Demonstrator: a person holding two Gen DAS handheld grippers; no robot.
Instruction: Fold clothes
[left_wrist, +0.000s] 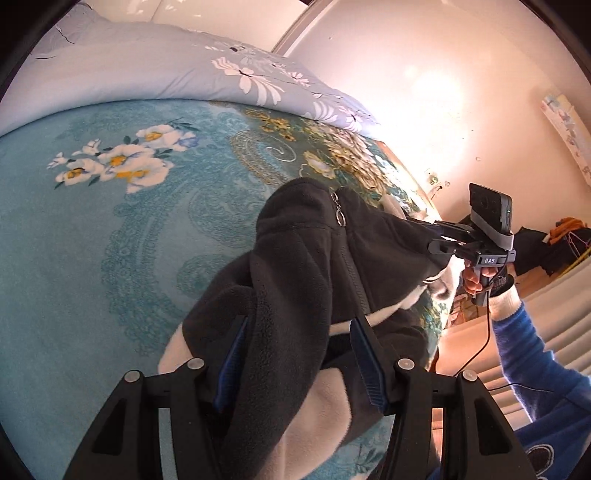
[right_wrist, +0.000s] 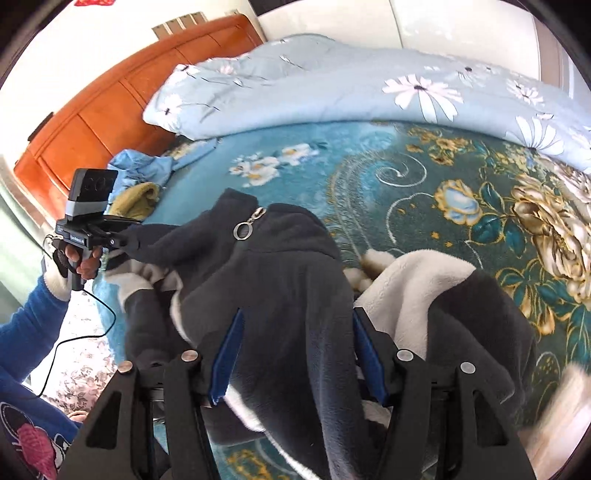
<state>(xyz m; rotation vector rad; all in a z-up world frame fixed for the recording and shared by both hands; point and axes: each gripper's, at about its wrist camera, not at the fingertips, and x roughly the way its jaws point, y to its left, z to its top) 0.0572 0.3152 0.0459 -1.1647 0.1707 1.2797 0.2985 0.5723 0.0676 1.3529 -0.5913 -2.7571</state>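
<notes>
Both the left gripper (left_wrist: 301, 356) and right gripper (right_wrist: 297, 356) pinch bunched folds of the dark fleece jacket (right_wrist: 291, 266), held over the teal floral blanket (left_wrist: 92, 240), its zipper pull (right_wrist: 246, 226) toward twelve o'clock.

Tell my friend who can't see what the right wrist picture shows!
A dark fleece jacket with a ring zipper pull hangs between two grippers above a teal flowered blanket. The right gripper holds fleece up close; the left gripper holds the jacket's far end.
</notes>
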